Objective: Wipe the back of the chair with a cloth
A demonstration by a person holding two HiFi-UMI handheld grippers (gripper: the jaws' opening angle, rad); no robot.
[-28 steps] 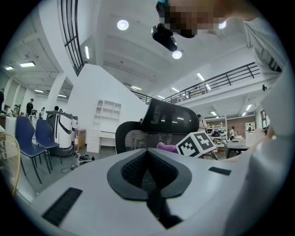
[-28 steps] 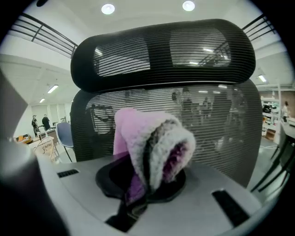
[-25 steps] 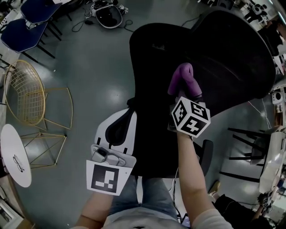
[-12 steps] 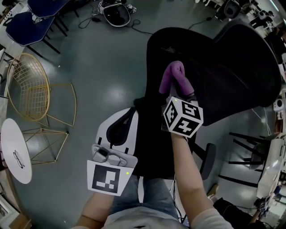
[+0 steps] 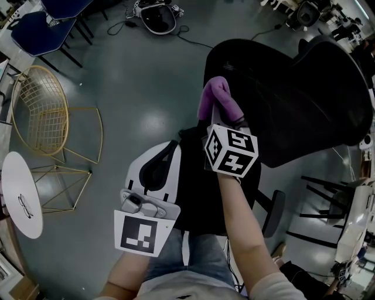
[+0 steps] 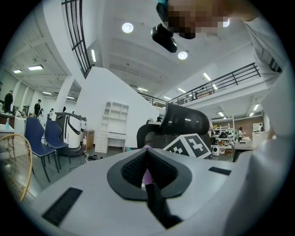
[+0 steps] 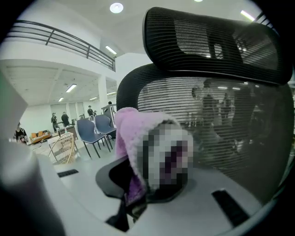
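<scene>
In the head view the black mesh chair back (image 5: pixel 293 94) fills the upper right. My right gripper (image 5: pixel 225 120), under its marker cube, is shut on a purple cloth (image 5: pixel 215 99) that lies against the back near its left edge. The right gripper view shows the fluffy cloth (image 7: pixel 126 133) bunched over my right gripper (image 7: pixel 138 175), with the mesh back (image 7: pixel 221 115) and headrest (image 7: pixel 207 41) close behind. My left gripper (image 5: pixel 173 146) hangs low beside the chair's lower part with its jaws together and nothing held. In its own view my left gripper (image 6: pixel 146 148) points at the chair (image 6: pixel 184 122).
A gold wire chair (image 5: pixel 38 111) and a white round table (image 5: pixel 20 202) stand at the left. Blue chairs (image 5: pixel 35 29) are at the top left. A black device with cables (image 5: pixel 157 14) lies on the grey floor at the top. Dark frames (image 5: pixel 328 199) stand at the right.
My right gripper has slid the purple cloth leftward across the chair back, from near its middle to near its left edge. The left gripper has stayed where it was.
</scene>
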